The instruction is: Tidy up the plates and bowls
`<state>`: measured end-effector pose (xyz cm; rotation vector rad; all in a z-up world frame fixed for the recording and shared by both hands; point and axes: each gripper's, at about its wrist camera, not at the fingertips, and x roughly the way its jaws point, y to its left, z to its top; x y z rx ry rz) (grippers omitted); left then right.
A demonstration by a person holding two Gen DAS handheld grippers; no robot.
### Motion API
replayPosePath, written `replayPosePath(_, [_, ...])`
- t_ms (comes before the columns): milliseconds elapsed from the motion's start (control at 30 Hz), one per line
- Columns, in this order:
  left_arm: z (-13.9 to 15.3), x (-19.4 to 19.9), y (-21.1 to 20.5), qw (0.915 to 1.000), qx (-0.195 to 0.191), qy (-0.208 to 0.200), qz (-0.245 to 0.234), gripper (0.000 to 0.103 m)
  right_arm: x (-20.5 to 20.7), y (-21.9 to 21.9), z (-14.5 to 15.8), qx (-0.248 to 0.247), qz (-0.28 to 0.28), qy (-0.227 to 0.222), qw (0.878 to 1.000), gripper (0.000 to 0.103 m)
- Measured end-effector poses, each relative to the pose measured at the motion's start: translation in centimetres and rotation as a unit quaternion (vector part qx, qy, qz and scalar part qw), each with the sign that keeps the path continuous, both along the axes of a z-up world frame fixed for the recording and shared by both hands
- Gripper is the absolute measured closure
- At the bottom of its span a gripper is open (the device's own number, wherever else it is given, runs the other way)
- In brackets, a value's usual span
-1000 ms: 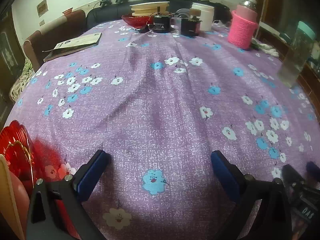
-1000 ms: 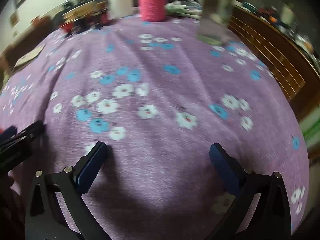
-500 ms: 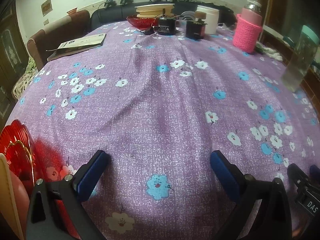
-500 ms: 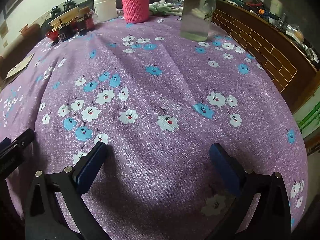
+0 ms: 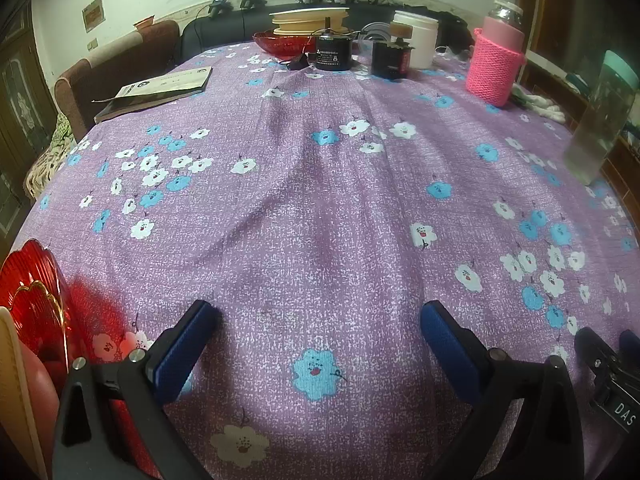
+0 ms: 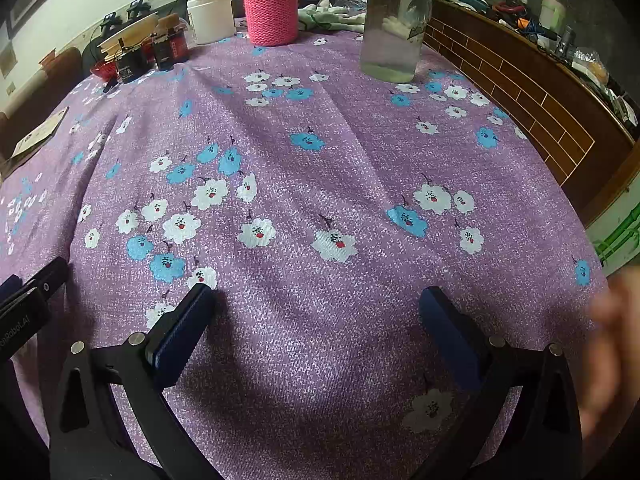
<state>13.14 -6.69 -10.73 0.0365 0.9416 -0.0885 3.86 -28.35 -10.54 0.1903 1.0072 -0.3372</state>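
My left gripper is open and empty, low over the purple flowered tablecloth. A red ribbed glass plate with a cream dish edge beside it stands at the near left, just left of the left finger. At the far side sit a red glass bowl and stacked cream plates; they also show in the right wrist view. My right gripper is open and empty over bare cloth.
A pink knit-sleeved bottle, white jar, black boxes, a clear tall bottle and a booklet stand on the table. A wooden ledge runs along the right. A blurred hand shows at right.
Both views have steadied; the right wrist view has swung slightly, bringing the far bottles closer. A blurred hand has appeared at its right edge. Both grippers stay open.
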Motion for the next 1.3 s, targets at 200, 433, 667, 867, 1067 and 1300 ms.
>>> replayPosePath(200, [0.00, 0.00, 0.00, 1.0000, 0.000, 0.000, 0.000, 0.001, -0.03, -0.03, 0.00, 0.000, 0.000, 0.000, 1.000, 0.000])
replayPosePath(433, [0.00, 0.01, -0.01, 1.0000, 0.000, 0.000, 0.000, 0.001, -0.05, -0.04, 0.00, 0.000, 0.000, 0.000, 1.000, 0.000])
replayPosePath(667, [-0.01, 0.06, -0.04, 1.0000, 0.000, 0.000, 0.000, 0.001, -0.03, -0.01, -0.01, 0.000, 0.000, 0.000, 1.000, 0.000])
replayPosePath(867, [-0.02, 0.03, -0.02, 1.0000, 0.000, 0.000, 0.000, 0.001, -0.05, 0.00, -0.01, 0.000, 0.000, 0.000, 1.000, 0.000])
replayPosePath(1067, [0.00, 0.10, -0.07, 1.0000, 0.000, 0.000, 0.000, 0.001, 0.01, -0.04, 0.01, 0.000, 0.000, 0.000, 1.000, 0.000])
replayPosePath(1300, [0.03, 0.28, -0.11, 1.0000, 0.000, 0.000, 0.000, 0.001, 0.00, 0.05, 0.02, 0.000, 0.000, 0.000, 1.000, 0.000])
